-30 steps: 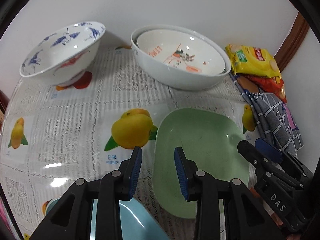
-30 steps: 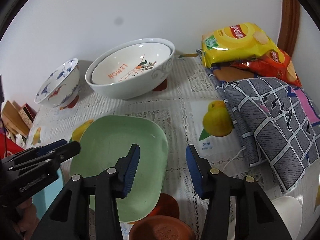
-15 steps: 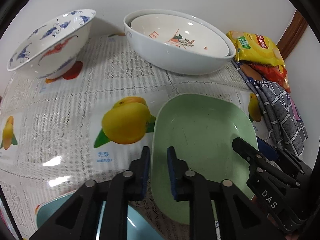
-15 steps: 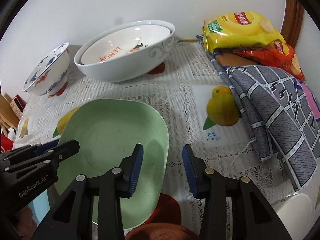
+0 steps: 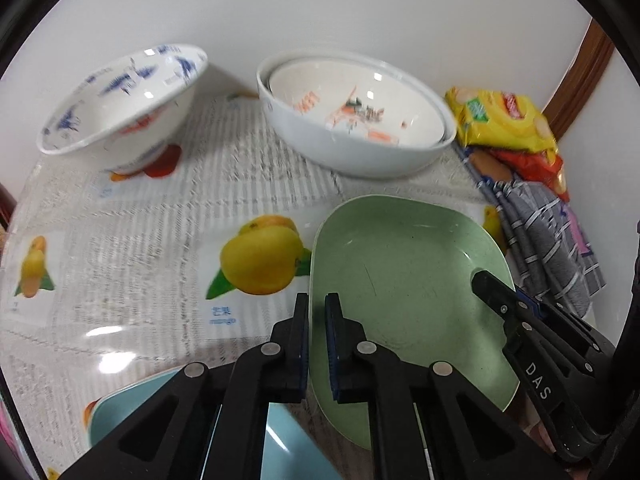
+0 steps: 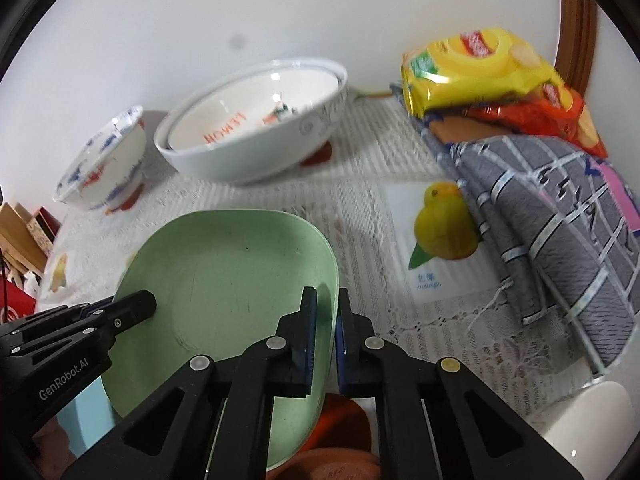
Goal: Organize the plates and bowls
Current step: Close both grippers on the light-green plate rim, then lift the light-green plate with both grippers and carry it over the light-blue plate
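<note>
Left wrist view: the left gripper (image 5: 317,320) has its two blue-padded fingers drawn narrow, pinching the left rim of the pale green, rounded-square plastic plate (image 5: 404,276). At the plate's far right edge the right gripper (image 5: 496,296) reaches in, black fingers over the rim. The plate lies over a lace-patterned tablecloth (image 5: 168,216) printed with mangoes. Behind it stand a blue-and-white patterned porcelain bowl (image 5: 124,100), leaning, and a large white ceramic bowl (image 5: 352,152) with a smaller cream bowl lettered in orange (image 5: 356,108) nested inside. A light blue plate (image 5: 132,404) shows under the left gripper's body. At the right lie a yellow snack bag (image 5: 500,120), a red snack bag (image 5: 532,164) and a grey checked cloth (image 5: 548,240).

Right wrist view: the right gripper (image 6: 327,322) is closed tight on the right rim of the green plate (image 6: 224,272), one pad inside, one outside. The left gripper (image 6: 136,308) grips the opposite edge. A reddish-brown clay dish (image 6: 332,468) sits just below the plate's near edge. Beyond are the patterned bowl (image 6: 104,160), the nested white bowls (image 6: 256,136), the yellow bag (image 6: 476,68), the red bag (image 6: 536,116) and the checked cloth (image 6: 560,216) on the tablecloth (image 6: 360,208).
</note>
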`<action>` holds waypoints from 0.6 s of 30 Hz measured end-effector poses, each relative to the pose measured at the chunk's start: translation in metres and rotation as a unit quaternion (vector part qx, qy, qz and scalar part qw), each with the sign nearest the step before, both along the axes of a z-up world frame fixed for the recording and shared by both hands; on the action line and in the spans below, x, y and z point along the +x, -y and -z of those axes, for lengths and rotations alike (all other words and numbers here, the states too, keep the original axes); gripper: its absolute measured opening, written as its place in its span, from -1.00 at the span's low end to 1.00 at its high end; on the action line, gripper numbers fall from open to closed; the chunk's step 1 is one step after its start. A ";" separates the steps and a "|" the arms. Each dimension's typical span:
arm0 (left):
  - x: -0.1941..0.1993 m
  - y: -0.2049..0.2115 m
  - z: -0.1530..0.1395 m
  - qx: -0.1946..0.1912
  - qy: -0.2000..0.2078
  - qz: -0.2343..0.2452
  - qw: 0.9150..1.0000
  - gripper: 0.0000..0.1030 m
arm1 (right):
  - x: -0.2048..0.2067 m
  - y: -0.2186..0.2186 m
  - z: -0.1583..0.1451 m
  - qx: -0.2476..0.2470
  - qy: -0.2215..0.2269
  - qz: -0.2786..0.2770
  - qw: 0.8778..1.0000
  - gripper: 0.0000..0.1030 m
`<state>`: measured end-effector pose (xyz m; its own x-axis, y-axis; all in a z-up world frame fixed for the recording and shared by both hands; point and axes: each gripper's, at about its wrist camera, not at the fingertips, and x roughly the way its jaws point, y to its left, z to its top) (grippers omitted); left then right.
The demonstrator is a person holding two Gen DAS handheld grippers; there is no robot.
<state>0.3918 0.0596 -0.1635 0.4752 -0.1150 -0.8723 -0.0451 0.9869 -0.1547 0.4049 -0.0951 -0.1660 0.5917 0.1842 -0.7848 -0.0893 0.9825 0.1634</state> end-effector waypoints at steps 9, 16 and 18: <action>-0.040 -0.012 -0.051 -0.008 0.037 -0.013 0.999 -0.85 | -0.037 -0.001 -0.055 0.028 0.042 -0.006 0.999 -0.90; -0.091 -0.013 -0.092 -0.011 0.063 -0.017 0.998 -0.85 | -0.081 0.003 -0.091 0.037 0.059 -0.006 0.998 -0.90; -0.102 -0.013 -0.101 -0.012 0.070 -0.018 0.997 -0.85 | -0.097 0.004 -0.102 0.042 0.065 -0.006 0.997 -0.90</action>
